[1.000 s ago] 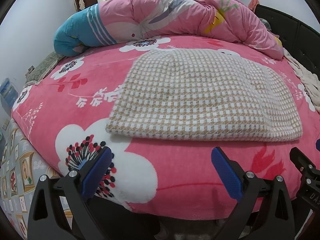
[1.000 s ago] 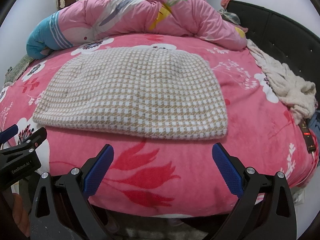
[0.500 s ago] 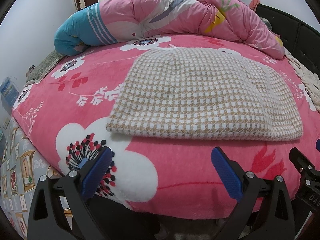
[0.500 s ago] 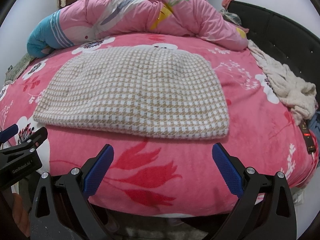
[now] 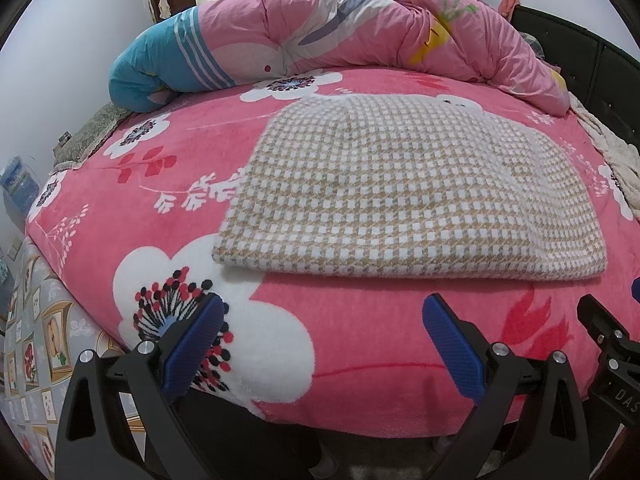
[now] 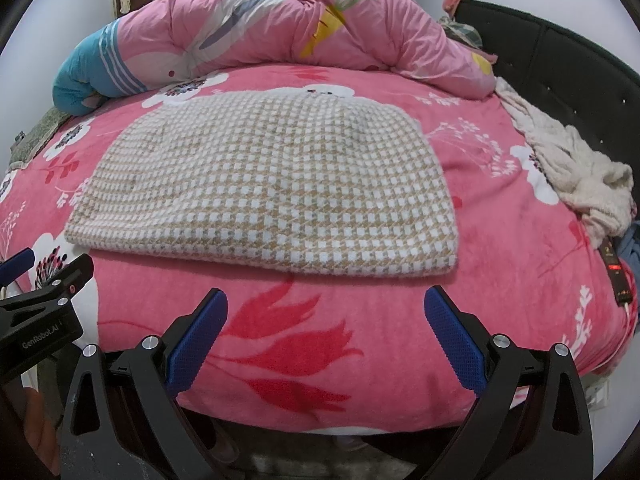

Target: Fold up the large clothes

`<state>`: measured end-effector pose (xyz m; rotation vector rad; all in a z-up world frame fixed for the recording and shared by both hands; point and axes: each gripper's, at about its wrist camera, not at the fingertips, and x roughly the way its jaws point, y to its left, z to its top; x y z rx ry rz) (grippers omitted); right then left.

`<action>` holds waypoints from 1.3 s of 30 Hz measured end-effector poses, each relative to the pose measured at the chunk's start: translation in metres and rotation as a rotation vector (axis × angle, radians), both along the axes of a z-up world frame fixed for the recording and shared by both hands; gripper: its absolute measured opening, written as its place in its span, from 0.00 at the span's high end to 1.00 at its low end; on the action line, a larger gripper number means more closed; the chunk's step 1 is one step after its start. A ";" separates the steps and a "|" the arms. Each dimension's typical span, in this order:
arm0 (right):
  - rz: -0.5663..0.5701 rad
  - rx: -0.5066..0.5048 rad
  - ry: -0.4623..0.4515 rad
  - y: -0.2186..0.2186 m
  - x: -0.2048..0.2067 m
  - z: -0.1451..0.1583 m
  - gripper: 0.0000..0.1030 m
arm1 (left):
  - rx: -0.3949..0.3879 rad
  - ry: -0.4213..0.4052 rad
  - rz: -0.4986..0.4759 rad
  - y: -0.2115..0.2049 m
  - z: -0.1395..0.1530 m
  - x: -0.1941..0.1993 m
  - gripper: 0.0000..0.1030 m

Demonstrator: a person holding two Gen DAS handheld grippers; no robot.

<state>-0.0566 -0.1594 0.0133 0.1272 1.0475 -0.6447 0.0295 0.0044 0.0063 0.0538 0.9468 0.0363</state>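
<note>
We see the folded checked garment [image 5: 408,196] lying flat in the middle of the pink floral bedspread [image 5: 360,340]. Our left gripper [image 5: 324,344] and right gripper [image 6: 326,340] hover off the bedspread's near edge, fingers spread wide, holding nothing.
</note>
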 end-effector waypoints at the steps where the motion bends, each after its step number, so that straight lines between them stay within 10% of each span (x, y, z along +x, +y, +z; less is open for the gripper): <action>1: 0.001 0.000 0.000 -0.001 -0.001 -0.001 0.08 | 0.000 0.001 0.000 0.000 0.000 0.000 0.05; 39: -0.002 0.010 0.000 -0.005 -0.002 -0.003 0.08 | 0.013 0.002 0.003 -0.003 0.001 0.002 0.05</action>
